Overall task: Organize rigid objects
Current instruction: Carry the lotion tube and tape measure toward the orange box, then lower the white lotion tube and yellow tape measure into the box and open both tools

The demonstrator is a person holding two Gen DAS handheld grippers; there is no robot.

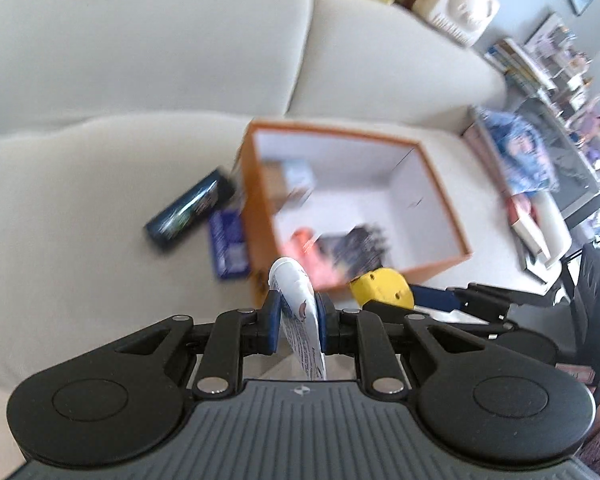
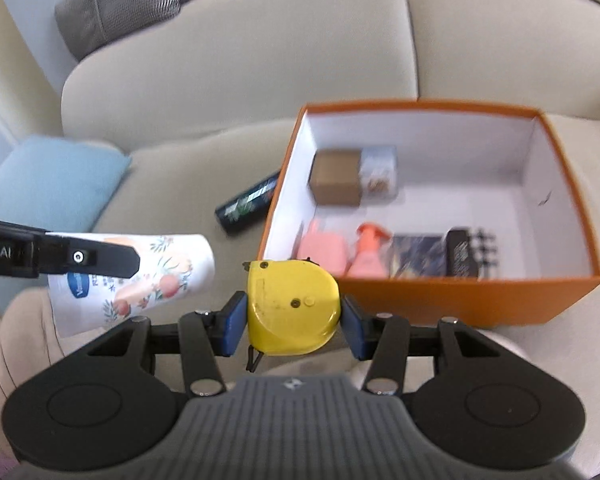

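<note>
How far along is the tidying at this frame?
Roughly midway. Done: several items already lie in the orange box, including a brown box and pink bottle. In hand: left tool grips a white tube; right tool grips a yellow tape measure. Left: dark can and blue pack on the sofa.

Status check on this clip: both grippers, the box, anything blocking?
Left hand-held gripper shut on white tube. Right hand-held gripper shut on yellow tape measure. Orange box ahead, part filled, path open.

The box is orange outside and white inside, the tape measure is yellow, the tube is white with peach pictures, the pillow is light blue
</note>
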